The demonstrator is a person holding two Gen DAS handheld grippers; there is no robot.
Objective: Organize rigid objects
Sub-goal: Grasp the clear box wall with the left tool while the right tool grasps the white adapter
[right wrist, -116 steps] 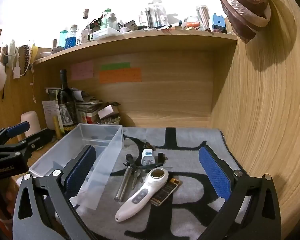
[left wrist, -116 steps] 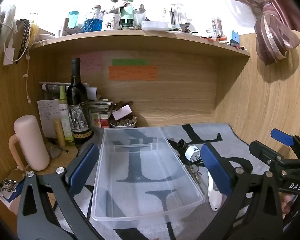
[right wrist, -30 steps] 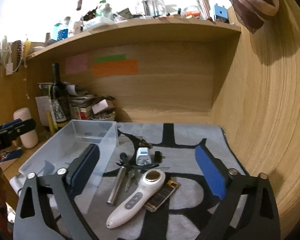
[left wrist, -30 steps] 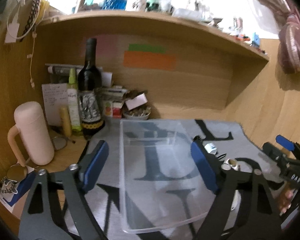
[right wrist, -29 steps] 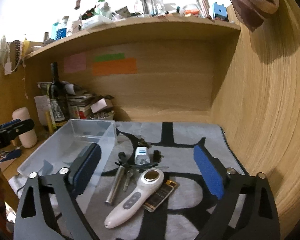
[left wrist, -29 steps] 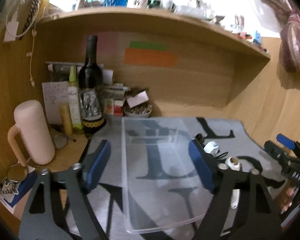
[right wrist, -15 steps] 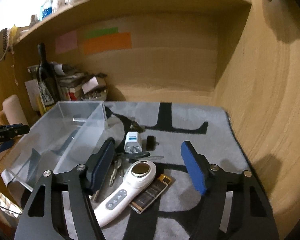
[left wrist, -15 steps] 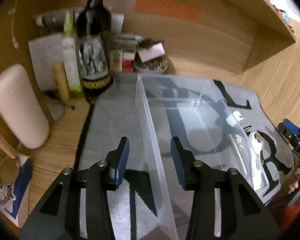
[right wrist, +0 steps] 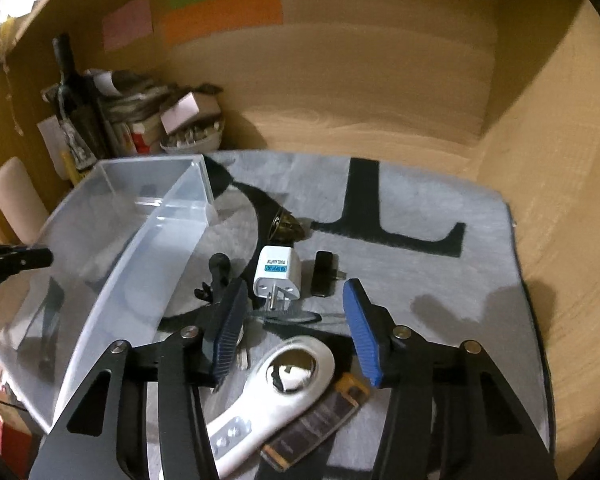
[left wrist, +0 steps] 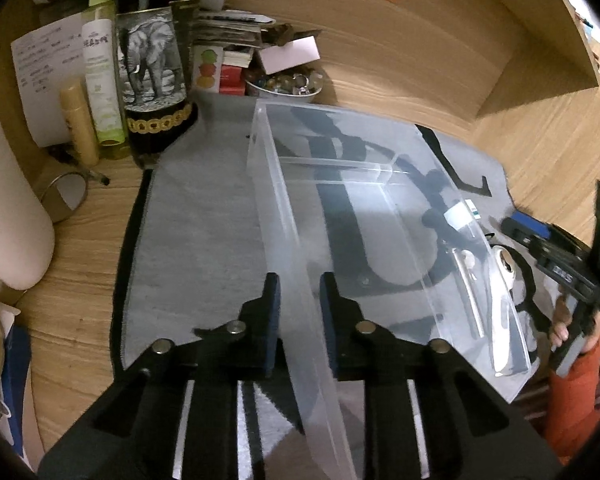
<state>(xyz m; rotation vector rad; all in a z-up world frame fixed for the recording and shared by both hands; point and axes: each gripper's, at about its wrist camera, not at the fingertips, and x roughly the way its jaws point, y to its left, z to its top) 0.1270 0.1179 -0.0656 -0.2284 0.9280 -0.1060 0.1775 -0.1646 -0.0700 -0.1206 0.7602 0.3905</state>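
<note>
1. Clear plastic is what your left gripper [left wrist: 299, 300] has between its pads: the near left wall of the open bin [left wrist: 384, 216]. The jaws have just been closing and now sit against both faces of that wall.
2. That wall runs away from you along the grey mat [left wrist: 196, 232], with a bare strip of mat on its outer side up to the dark bottle [left wrist: 152, 60] and the pale mug [left wrist: 8, 208].
3. Your right gripper [right wrist: 296, 320] has also just been closing, yet its blue pads stand apart with nothing pressed between them.
4. Just beyond those pads sits the white plug adapter [right wrist: 278, 272], prongs toward you, and beside it a small black stick [right wrist: 323, 267].
5. Under and just behind the pads lies the white handheld device [right wrist: 276, 384], round head forward, with a dark flat lighter [right wrist: 320, 420] against its right side.
6. Keys and a dark clip [right wrist: 219, 276] crowd the gap between the left pad and the bin's right wall; room there is tight.
7. To the right the mat is bare up to its dark edge, and the wooden side panel [right wrist: 560, 200] stands close past that.
</note>
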